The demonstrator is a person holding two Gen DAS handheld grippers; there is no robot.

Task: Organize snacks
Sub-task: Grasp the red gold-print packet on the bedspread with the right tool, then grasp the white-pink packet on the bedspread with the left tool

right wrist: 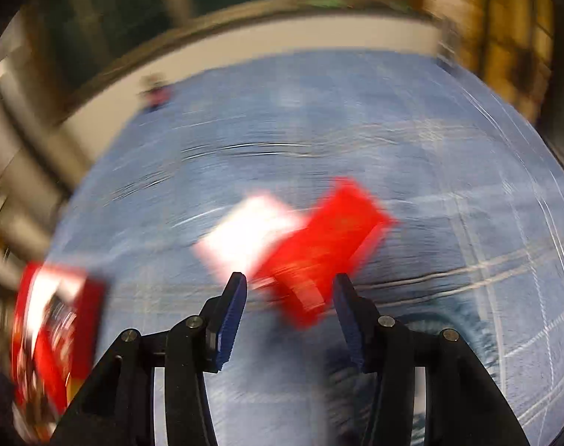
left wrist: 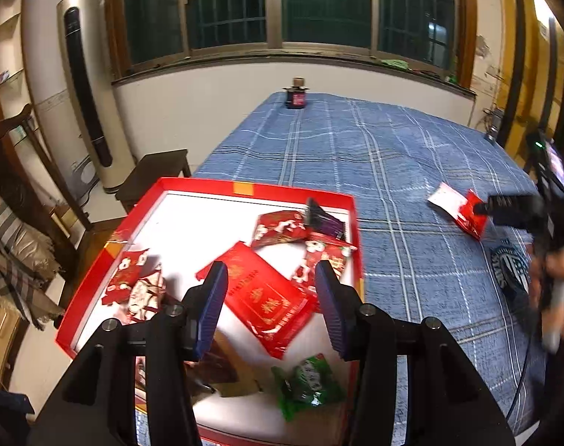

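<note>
Your red-and-white snack packet [left wrist: 458,210] lies flat on the blue checked cloth [left wrist: 356,156] of the table, at three o'clock of the red tray [left wrist: 192,187]. Your right hand-held gripper [right wrist: 289,290] hangs over it with jaws apart; in the blurred right wrist view the packet's near red end [right wrist: 319,260] sits between the fingertips, untouched as far as you can tell. Your left hand-held gripper [left wrist: 270,275], jaws apart and empty, hovers above the tray, where red packets [left wrist: 267,293] and a green one [left wrist: 308,383] lie. A dark jar [left wrist: 296,93] stands at twelve o'clock on the table.
</note>
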